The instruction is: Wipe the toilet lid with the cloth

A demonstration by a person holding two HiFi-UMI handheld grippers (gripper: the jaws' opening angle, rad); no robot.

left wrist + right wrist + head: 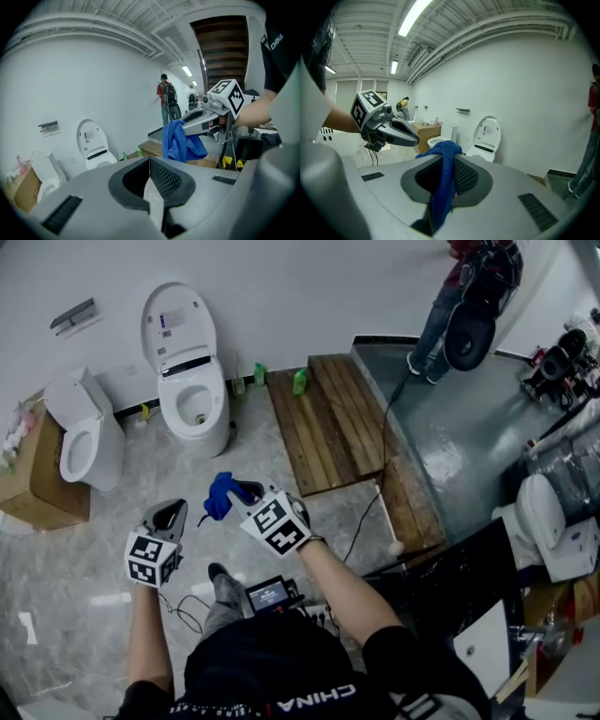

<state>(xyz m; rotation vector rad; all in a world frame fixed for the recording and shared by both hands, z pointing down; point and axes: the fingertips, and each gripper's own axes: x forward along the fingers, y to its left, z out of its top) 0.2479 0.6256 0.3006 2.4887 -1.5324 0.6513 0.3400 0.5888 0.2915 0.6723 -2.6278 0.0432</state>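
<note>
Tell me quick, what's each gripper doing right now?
Left gripper: shut, nothing between its jaws.
Right gripper: shut on the blue terry cloth.

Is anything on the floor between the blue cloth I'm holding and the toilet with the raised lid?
Nothing visible. Only bare floor lies between the blue cloth and the toilet with its raised lid; the second toilet stands off to the left.
</note>
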